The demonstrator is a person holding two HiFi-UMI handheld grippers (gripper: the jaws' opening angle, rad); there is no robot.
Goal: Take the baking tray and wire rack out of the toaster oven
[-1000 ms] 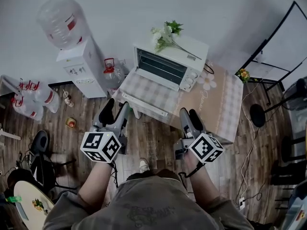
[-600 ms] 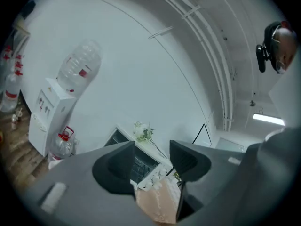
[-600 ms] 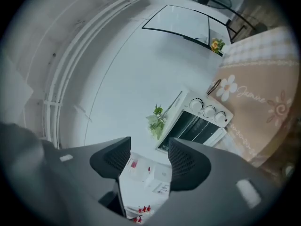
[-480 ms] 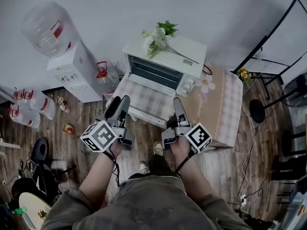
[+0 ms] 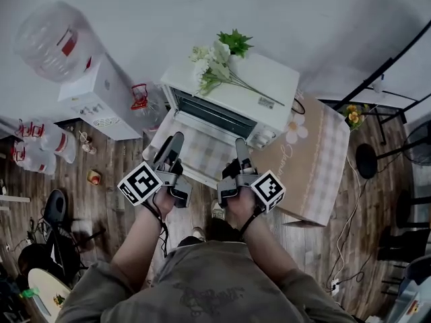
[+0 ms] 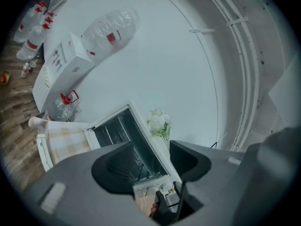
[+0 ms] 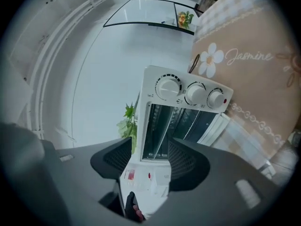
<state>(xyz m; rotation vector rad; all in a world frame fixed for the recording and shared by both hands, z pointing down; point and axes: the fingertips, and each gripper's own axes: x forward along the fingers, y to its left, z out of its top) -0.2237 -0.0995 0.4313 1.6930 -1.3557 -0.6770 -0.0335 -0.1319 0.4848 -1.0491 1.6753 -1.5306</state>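
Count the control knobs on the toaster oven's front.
3, in a row on the toaster oven's side panel, right gripper view: top knob, middle knob, bottom knob beside the red light. None appears hidden.

White flowers (image 5: pixel 210 60) ahead of me; beige checked tablecloth (image 5: pixel 316 157) with a daisy print; water dispenser (image 5: pixel 100 98) to my left, large bottles (image 5: pixel 40 143) beside it on plank floor (image 5: pixel 121 167).

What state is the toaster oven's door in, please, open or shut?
Open: the door of the toaster oven lies folded down, exposing the cavity.
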